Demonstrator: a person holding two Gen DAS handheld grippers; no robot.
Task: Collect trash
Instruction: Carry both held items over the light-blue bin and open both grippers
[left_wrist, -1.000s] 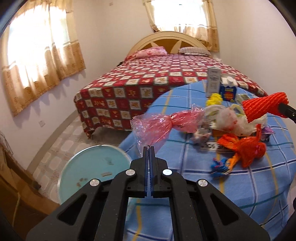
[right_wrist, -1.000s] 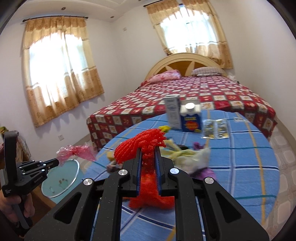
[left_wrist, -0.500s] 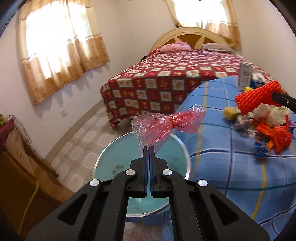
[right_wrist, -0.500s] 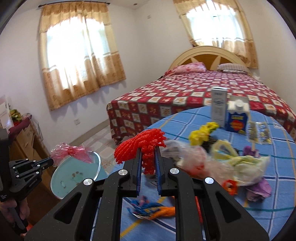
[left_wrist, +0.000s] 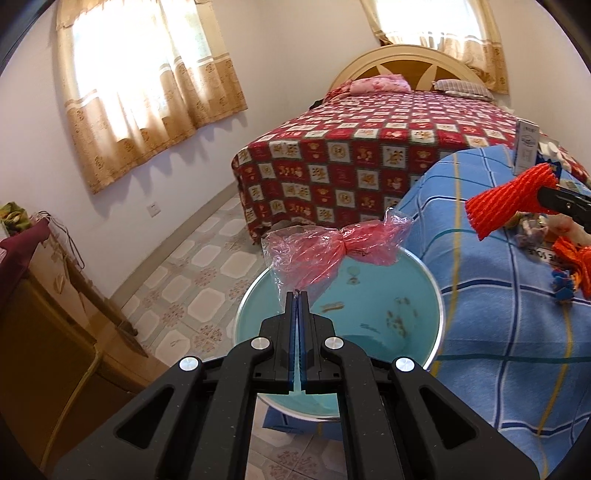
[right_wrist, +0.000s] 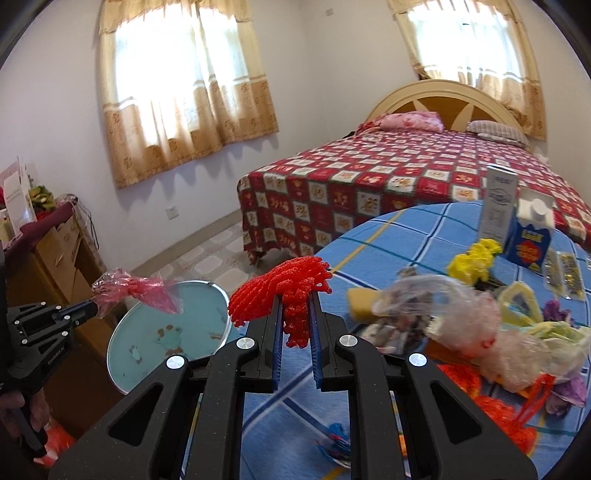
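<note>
My left gripper (left_wrist: 297, 293) is shut on a crumpled pink plastic wrapper (left_wrist: 332, 251), which hangs over the round teal bin (left_wrist: 424, 317) beside the table. The right wrist view shows that wrapper (right_wrist: 136, 291) held above the bin (right_wrist: 122, 347) by the left gripper (right_wrist: 94, 308). My right gripper (right_wrist: 295, 295) is shut on a red foam fruit net (right_wrist: 280, 291) over the table's left edge; the net (left_wrist: 509, 201) also shows at the right of the left wrist view. A heap of plastic bags, orange netting and wrappers (right_wrist: 480, 332) lies on the blue checked tablecloth (right_wrist: 388, 236).
Two cartons (right_wrist: 517, 221) stand at the table's far side. A bed with a red patterned cover (left_wrist: 369, 155) lies beyond. A wooden cabinet (left_wrist: 48, 314) stands left of the bin. The person's hand (right_wrist: 22, 406) holds the left gripper's handle.
Both grippers have swung left, away from the trash heap. The pink wrapper now hangs over the teal bin, and the red net has come to the table's left edge.
</note>
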